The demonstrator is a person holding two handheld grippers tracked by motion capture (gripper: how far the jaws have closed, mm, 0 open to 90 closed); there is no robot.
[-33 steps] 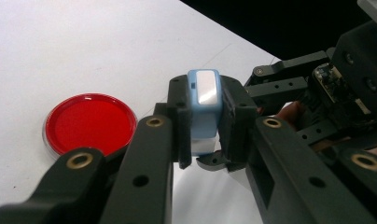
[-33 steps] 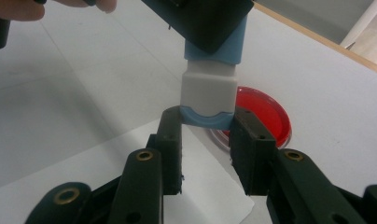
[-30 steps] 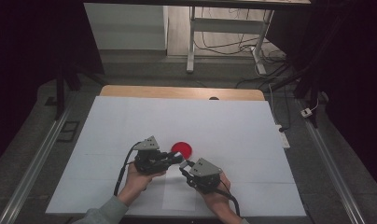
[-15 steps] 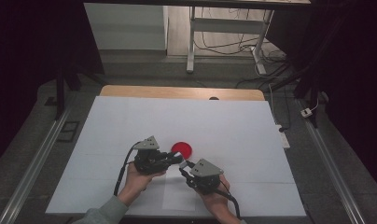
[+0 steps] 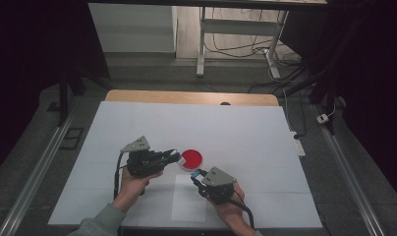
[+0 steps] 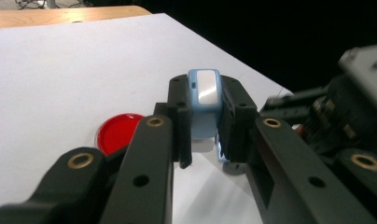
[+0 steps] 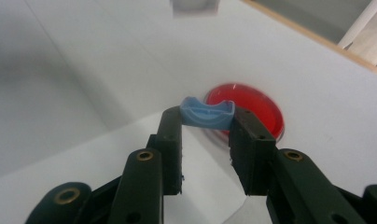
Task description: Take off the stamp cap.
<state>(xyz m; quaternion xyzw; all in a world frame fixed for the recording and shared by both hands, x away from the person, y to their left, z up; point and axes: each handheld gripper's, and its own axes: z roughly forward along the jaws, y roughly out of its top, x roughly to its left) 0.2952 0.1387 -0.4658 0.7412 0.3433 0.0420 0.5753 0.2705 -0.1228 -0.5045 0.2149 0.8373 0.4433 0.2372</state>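
Observation:
My left gripper (image 5: 173,154) is shut on a small light-blue piece with a white face (image 6: 204,88), pinched between its jaws (image 6: 204,105). My right gripper (image 5: 196,174) is shut on a curved blue cap-like piece (image 7: 207,114), held at the jaw tips (image 7: 206,125). A round red dish (image 5: 192,158) lies flat on the white table between and just beyond the two grippers; it sits left of the left jaws (image 6: 116,133) and behind the right jaws (image 7: 252,109). The two grippers stand a short gap apart.
The white table cover (image 5: 236,128) ends at a wooden far edge (image 5: 186,97). A paler sheet of paper (image 5: 189,199) lies near the front edge. Beyond the table stand metal frame legs (image 5: 201,44) and floor cables (image 5: 304,88).
The left gripper has drawn away to the left and slightly up with its blue piece, opening a gap from the right gripper, which stayed still.

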